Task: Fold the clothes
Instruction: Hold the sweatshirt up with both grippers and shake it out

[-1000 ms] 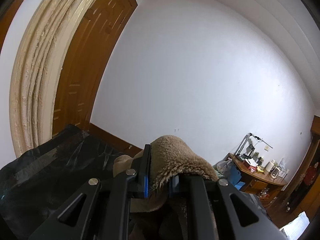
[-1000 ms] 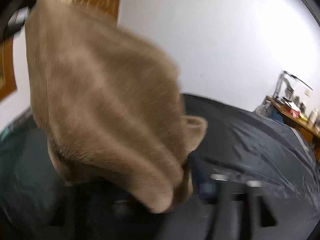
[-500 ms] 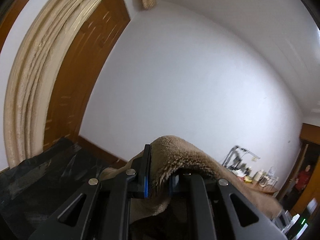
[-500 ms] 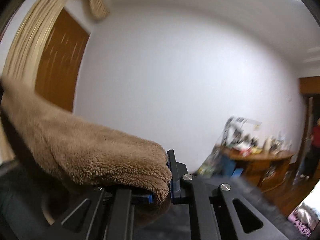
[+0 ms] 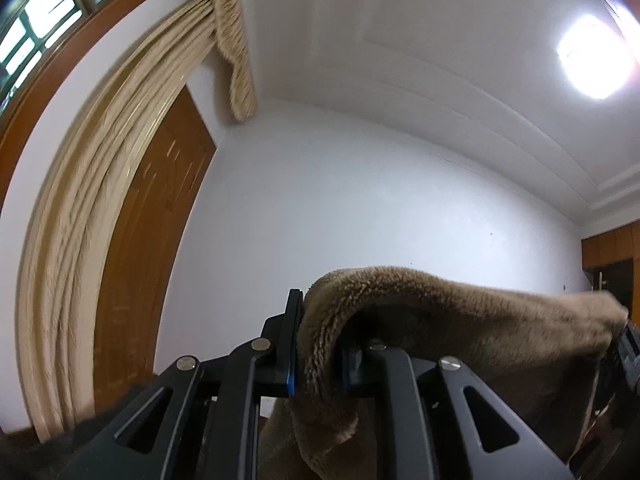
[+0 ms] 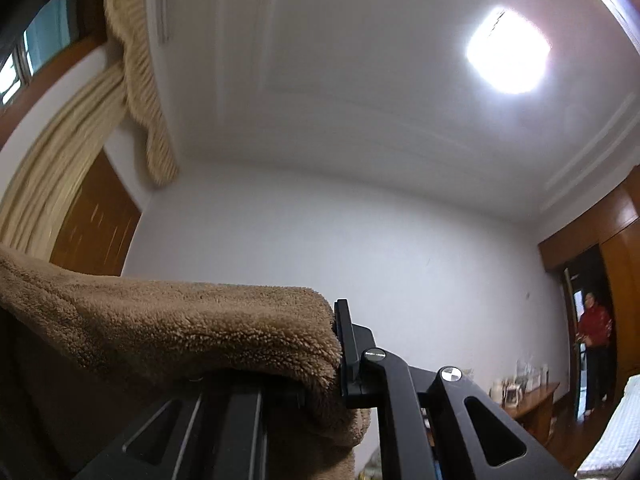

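Observation:
A brown fleece garment (image 5: 460, 316) is stretched in the air between my two grippers. My left gripper (image 5: 320, 356) is shut on its left upper edge; the cloth runs off to the right and hangs below. My right gripper (image 6: 328, 360) is shut on its other upper edge (image 6: 180, 320); the cloth runs off to the left and covers the left finger. Both wrist views point up at the wall and ceiling. The lower part of the garment is hidden.
Beige curtains (image 5: 100, 200) and a brown wooden panel (image 5: 148, 248) are on the left. A ceiling lamp (image 6: 508, 52) glows above. A wooden desk with clutter (image 6: 524, 396) and a person in red (image 6: 596, 320) stand in a doorway at far right.
Both grippers have lifted the garment and tilted upward; the dark bed surface has dropped out of view and the ceiling now fills the frames. The garment is now stretched between them.

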